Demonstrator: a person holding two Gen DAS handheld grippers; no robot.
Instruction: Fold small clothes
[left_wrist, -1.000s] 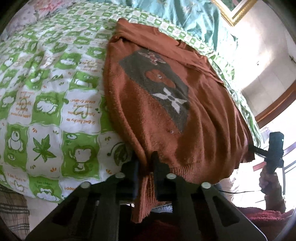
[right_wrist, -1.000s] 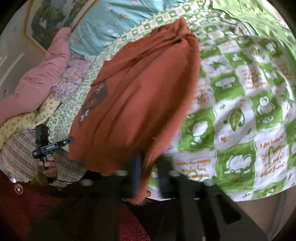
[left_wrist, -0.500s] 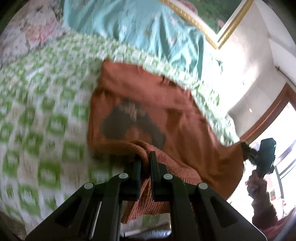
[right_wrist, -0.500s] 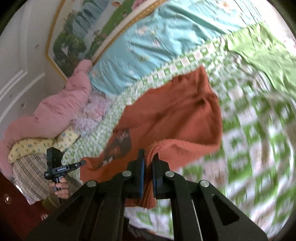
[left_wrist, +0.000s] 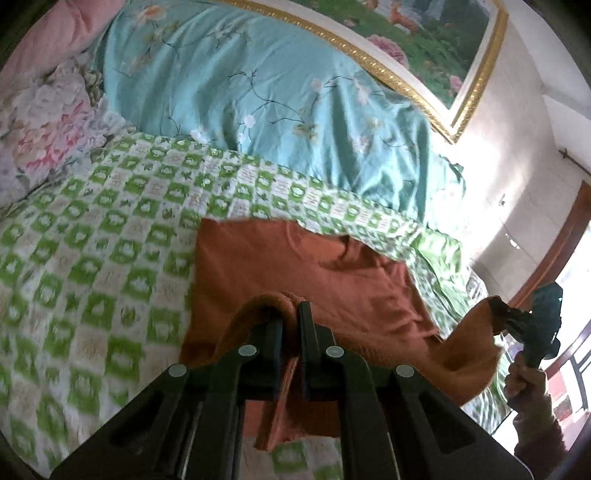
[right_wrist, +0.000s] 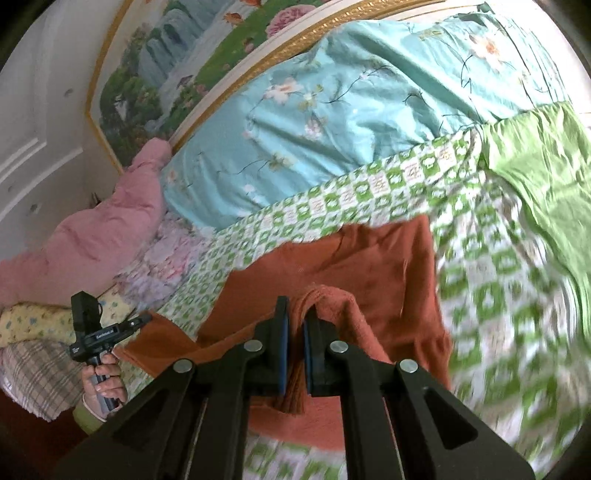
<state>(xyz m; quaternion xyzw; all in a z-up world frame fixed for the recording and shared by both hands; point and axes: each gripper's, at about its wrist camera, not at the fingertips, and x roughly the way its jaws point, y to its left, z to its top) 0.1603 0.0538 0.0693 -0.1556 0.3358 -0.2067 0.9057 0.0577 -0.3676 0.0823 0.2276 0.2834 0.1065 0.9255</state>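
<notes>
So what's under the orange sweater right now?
The orange sweater lies on the green checked quilt, which shows all around it. Its lifted hem, pinched by both grippers, folds over its own front, hiding the part beneath.

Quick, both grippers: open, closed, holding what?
Left gripper: closed on the rust-orange knitted sweater's hem.
Right gripper: closed on the same hem.

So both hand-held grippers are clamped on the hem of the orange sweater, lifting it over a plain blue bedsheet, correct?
Not quite. The left hand-held gripper and right hand-held gripper do clamp the orange sweater, but the bedsheet under it is a green-and-white check print, as the left wrist view shows.
</notes>
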